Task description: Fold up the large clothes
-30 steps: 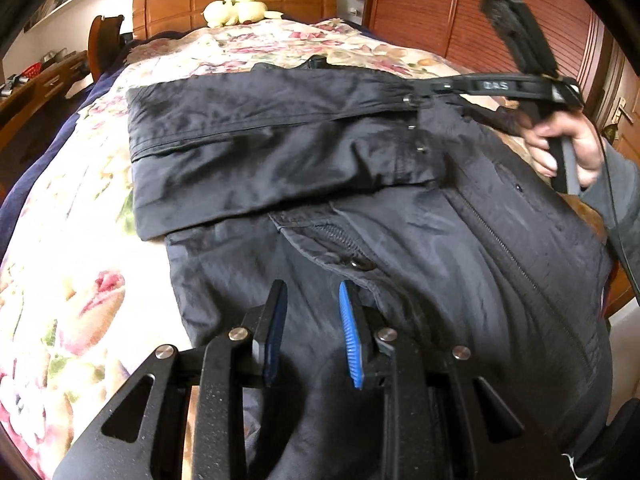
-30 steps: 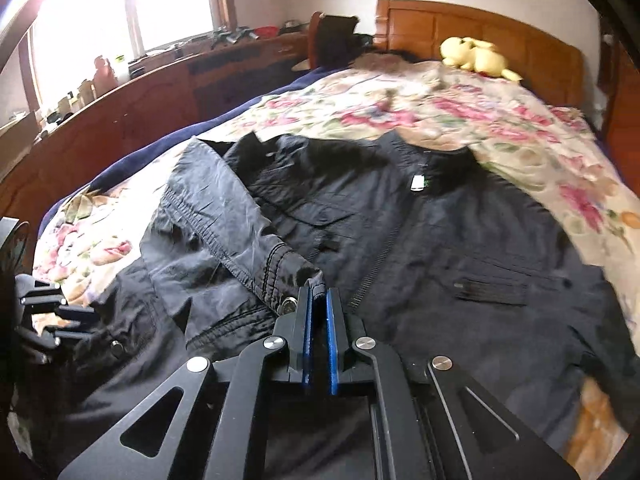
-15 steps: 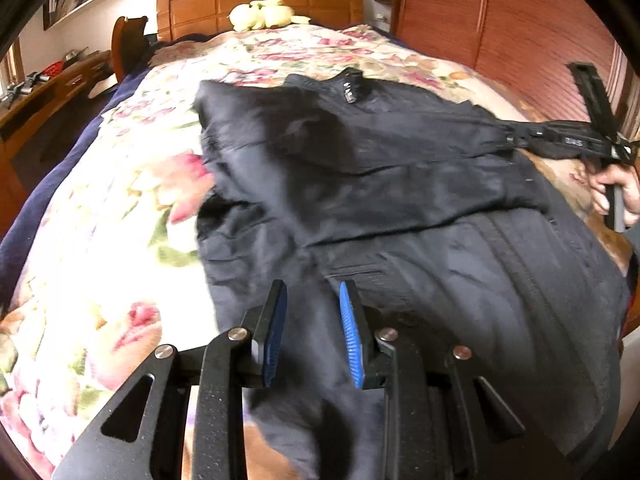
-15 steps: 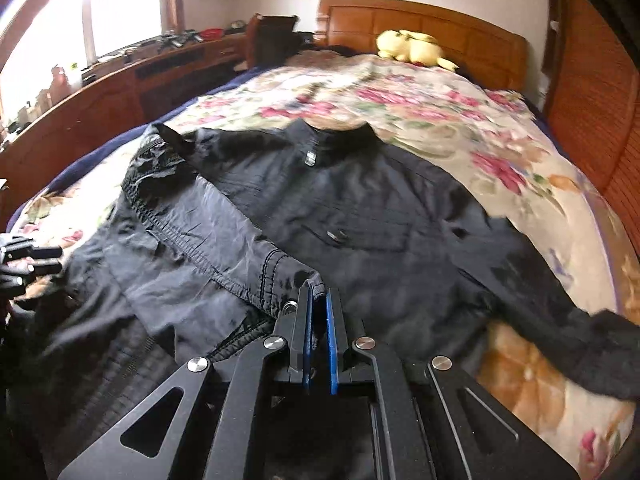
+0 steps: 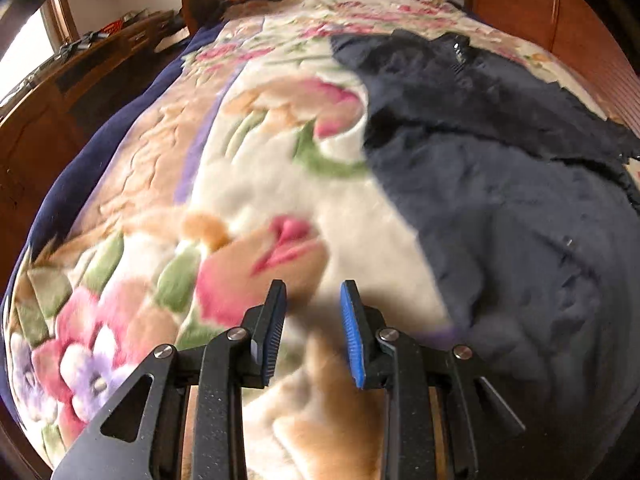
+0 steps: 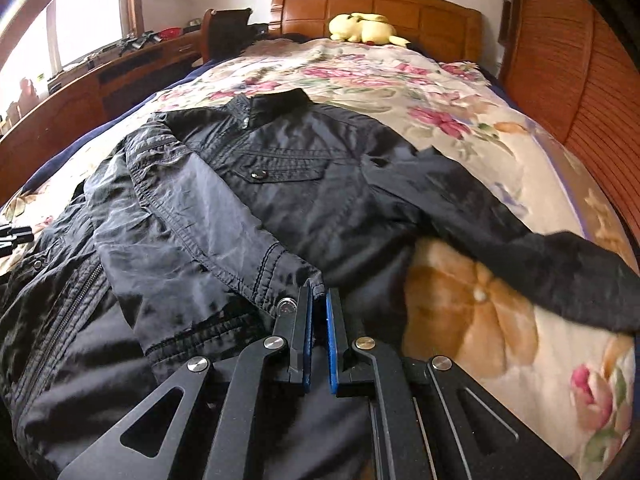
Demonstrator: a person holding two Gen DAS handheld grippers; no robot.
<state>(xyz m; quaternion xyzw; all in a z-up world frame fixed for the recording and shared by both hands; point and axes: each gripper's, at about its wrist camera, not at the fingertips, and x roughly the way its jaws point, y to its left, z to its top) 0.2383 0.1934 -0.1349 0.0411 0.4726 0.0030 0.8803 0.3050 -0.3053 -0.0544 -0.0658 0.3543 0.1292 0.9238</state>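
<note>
A black jacket (image 6: 320, 168) lies front up on the floral blanket (image 6: 460, 312), collar toward the headboard. One sleeve is drawn across its chest, and my right gripper (image 6: 319, 294) is shut on that sleeve's cuff (image 6: 280, 276), low over the jacket's front. The other sleeve (image 6: 560, 264) stretches out to the right over the blanket. In the left wrist view the jacket (image 5: 500, 200) fills the right side, blurred. My left gripper (image 5: 313, 292) hangs open over the bare blanket (image 5: 260, 200) beside the jacket's edge, with nothing between its fingers.
A yellow plush toy (image 6: 364, 28) rests against the wooden headboard (image 6: 420, 8). A long wooden dresser (image 6: 80, 92) with clutter runs along the bed's left side below a window. Wooden slatted doors (image 6: 580, 60) stand close on the right.
My left gripper has swung left, off the jacket's lower part and out over the blanket. My right gripper has carried the sleeve cuff across the jacket, and the far sleeve has come into view.
</note>
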